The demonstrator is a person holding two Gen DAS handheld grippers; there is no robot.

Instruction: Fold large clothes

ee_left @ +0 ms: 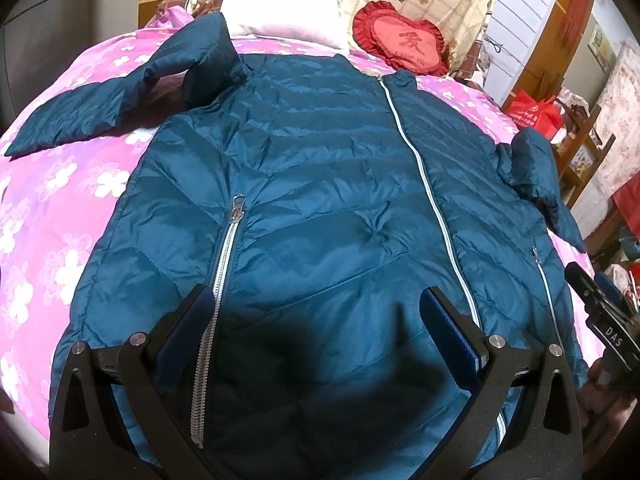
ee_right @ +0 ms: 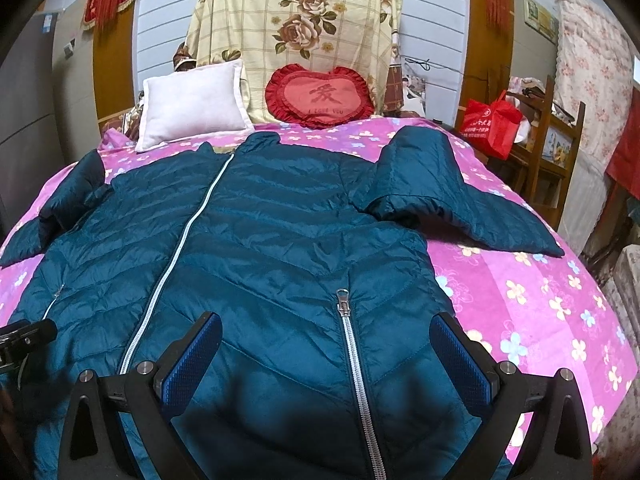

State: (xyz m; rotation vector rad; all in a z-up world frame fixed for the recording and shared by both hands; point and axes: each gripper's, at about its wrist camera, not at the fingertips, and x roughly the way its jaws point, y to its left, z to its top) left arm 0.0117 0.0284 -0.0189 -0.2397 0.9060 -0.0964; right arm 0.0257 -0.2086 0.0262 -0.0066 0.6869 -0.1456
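A teal quilted puffer jacket (ee_left: 320,160) lies front up and zipped on the pink flowered bedspread (ee_left: 48,208), collar toward the pillows. It also shows in the right wrist view (ee_right: 280,240). Both sleeves lie out to the sides, each bent near the shoulder. My left gripper (ee_left: 318,308) is open and empty above the hem, near the left pocket zip (ee_left: 224,272). My right gripper (ee_right: 326,336) is open and empty above the hem, astride the right pocket zip (ee_right: 352,360). The right gripper also shows in the left wrist view (ee_left: 600,308) at the jacket's right edge.
A white pillow (ee_right: 196,104) and a red heart cushion (ee_right: 320,96) lean on a flowered quilt (ee_right: 300,20) at the head of the bed. A red bag (ee_right: 492,124) and a wooden rack (ee_right: 560,152) stand right of the bed.
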